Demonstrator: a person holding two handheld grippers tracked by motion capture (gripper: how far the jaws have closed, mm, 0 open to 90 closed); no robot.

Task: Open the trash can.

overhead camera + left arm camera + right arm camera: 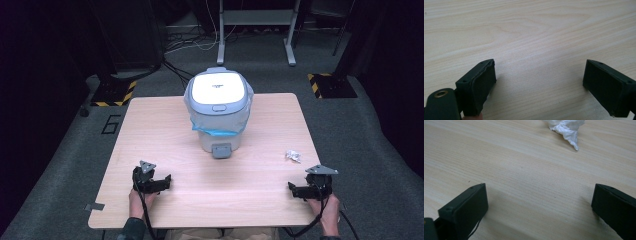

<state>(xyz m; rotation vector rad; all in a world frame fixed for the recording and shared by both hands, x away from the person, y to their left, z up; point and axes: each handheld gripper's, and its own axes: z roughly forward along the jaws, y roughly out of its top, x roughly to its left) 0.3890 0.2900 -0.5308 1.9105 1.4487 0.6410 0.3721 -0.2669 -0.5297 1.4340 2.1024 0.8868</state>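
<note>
A small white pedal bin with a grey lid and a blue-edged clear liner stands at the middle back of the wooden table. A crumpled white paper wad lies on the right side of the table. My right gripper rests near the front right edge, a short way in front of the wad, jaws wide apart over bare wood. My left gripper sits near the front left edge, open, with nothing between its jaws.
The bin's grey foot pedal faces the person. A grey clip sticks out at the table's front left corner. Beyond the table stand a metal frame and yellow-black striped bases on grey carpet.
</note>
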